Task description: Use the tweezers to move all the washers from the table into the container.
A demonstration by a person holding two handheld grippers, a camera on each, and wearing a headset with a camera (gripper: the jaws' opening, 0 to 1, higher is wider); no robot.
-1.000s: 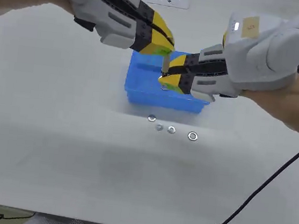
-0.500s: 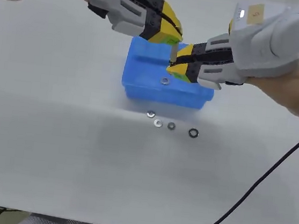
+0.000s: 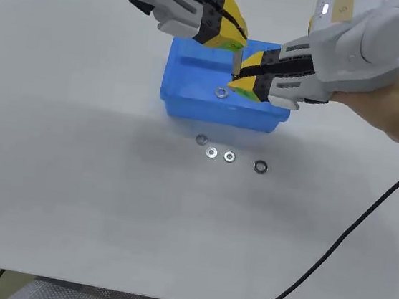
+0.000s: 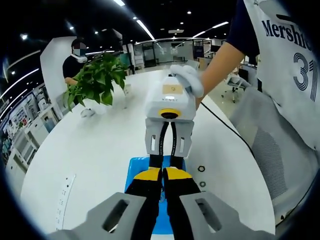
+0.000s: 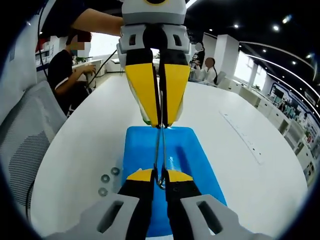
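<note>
Left gripper [image 3: 233, 42] and right gripper [image 3: 243, 76] both pinch the thin metal tweezers [image 5: 160, 134] above the blue plastic container [image 3: 183, 106], which holds one small metal washer [image 3: 221, 92], while four more washers [image 3: 229, 156] lie on the white table [image 3: 73, 178], so uneven grip between the two could twist or drop the tool.

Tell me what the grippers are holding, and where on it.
The tweezers, above the container: right gripper shut on one end, left gripper on the other.

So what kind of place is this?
Probably a big open-plan office: a long white table, a leafy green potted plant, a grey mesh office chair and bright strip ceiling lights.
</note>
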